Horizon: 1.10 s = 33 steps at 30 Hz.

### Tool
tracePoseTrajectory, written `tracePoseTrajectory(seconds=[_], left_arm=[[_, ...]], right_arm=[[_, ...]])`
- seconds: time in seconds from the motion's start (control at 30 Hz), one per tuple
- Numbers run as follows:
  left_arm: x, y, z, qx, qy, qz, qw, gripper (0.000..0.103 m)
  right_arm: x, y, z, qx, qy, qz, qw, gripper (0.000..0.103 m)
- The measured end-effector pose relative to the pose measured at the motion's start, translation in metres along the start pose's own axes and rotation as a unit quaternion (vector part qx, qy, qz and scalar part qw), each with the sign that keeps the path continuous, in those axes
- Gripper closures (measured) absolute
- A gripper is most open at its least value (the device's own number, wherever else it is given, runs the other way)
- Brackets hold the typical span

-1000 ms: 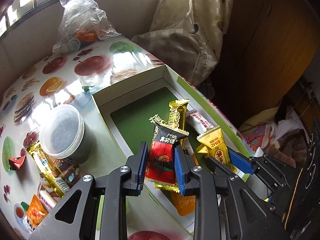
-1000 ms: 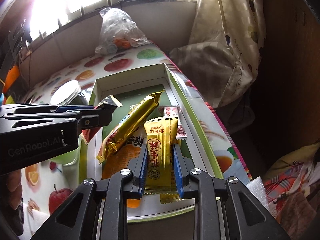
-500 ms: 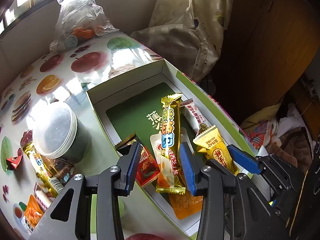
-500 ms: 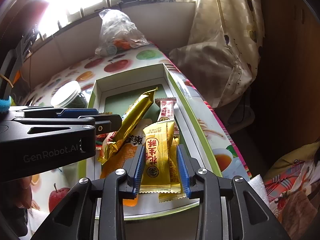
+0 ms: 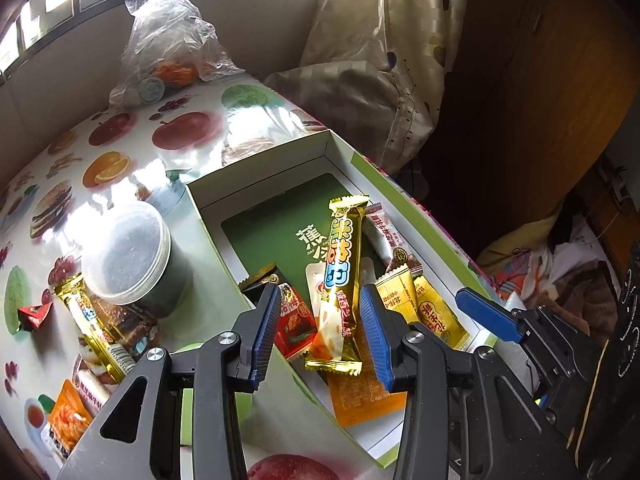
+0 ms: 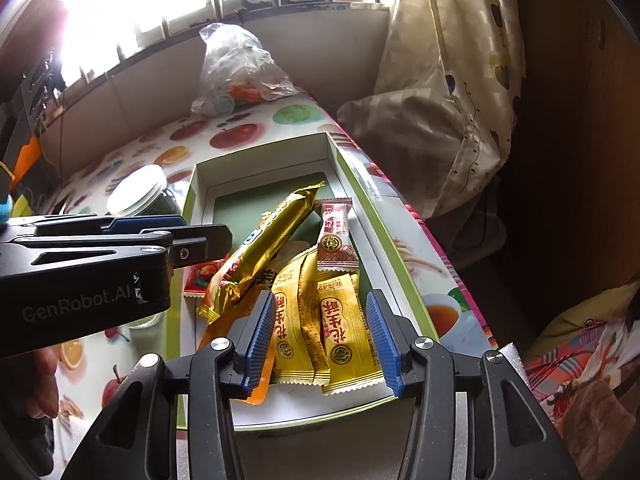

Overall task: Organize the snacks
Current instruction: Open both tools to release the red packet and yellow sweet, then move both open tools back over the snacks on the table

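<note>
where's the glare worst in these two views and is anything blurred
Right wrist view: the window blows out to white, darkening the left gripper. Left wrist view: sun glare washes the tablecloth by the jar lid. Both views bend at the edges; snacks stay sharp.

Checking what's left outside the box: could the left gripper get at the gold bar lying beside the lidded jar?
Probably yes. The left gripper is open and empty, and the gold bar lies uncovered on the table beside the jar.

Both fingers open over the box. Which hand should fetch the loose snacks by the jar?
Left. The left gripper hangs at the box's near-left wall, beside the jar and loose snacks. The right gripper hangs over the box's right side.
</note>
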State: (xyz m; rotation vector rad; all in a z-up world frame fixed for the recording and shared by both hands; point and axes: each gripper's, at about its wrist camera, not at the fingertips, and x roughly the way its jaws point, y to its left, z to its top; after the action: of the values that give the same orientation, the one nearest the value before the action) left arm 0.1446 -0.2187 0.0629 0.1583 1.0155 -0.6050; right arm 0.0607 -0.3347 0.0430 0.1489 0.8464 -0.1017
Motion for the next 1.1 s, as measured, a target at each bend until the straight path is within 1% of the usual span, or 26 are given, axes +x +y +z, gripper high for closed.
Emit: tracePoseTrajectory(seconds=[0.17, 0.27, 0.37, 0.5, 0.6, 0.8, 0.9, 1.0, 1.1], left_arm=[[-0.010, 0.000, -0.005, -0.002, -0.012, 0.002, 0.9999, 0.060], [-0.018, 0.002, -0.008, -0.006, -0.019, -0.004, 0.9998, 0.060], [-0.029, 0.006, -0.012, -0.008, -0.032, 0.006, 0.9994, 0.060], [-0.042, 0.013, -0.017, -0.016, -0.046, 0.004, 0.9988, 0.059], [-0.052, 0.017, -0.024, -0.019, -0.056, 0.016, 0.9981, 0.057], [-0.072, 0.028, -0.038, -0.029, -0.074, 0.039, 0.9961, 0.056], [-0.081, 0.034, -0.046, -0.035, -0.081, 0.036, 0.9955, 0.056], [-0.088, 0.038, -0.053, -0.035, -0.090, 0.051, 0.9940, 0.056], [-0.092, 0.045, -0.060, -0.044, -0.090, 0.050, 0.9937, 0.056]], right_arm=[[-0.006, 0.002, 0.000, 0.005, -0.005, 0.000, 1.000, 0.055], [-0.009, 0.004, -0.001, 0.003, -0.006, -0.002, 1.000, 0.054], [-0.013, 0.007, -0.001, 0.004, -0.010, 0.001, 1.000, 0.054], [-0.019, 0.012, -0.001, 0.002, -0.019, 0.006, 1.000, 0.053], [-0.025, 0.019, -0.001, -0.001, -0.025, 0.012, 1.000, 0.053], [-0.037, 0.031, 0.001, -0.006, -0.039, 0.022, 0.999, 0.053], [-0.041, 0.038, 0.001, -0.010, -0.045, 0.028, 0.999, 0.053], [-0.045, 0.045, 0.001, -0.015, -0.049, 0.034, 0.998, 0.053], [-0.048, 0.051, 0.001, -0.018, -0.052, 0.038, 0.998, 0.053]])
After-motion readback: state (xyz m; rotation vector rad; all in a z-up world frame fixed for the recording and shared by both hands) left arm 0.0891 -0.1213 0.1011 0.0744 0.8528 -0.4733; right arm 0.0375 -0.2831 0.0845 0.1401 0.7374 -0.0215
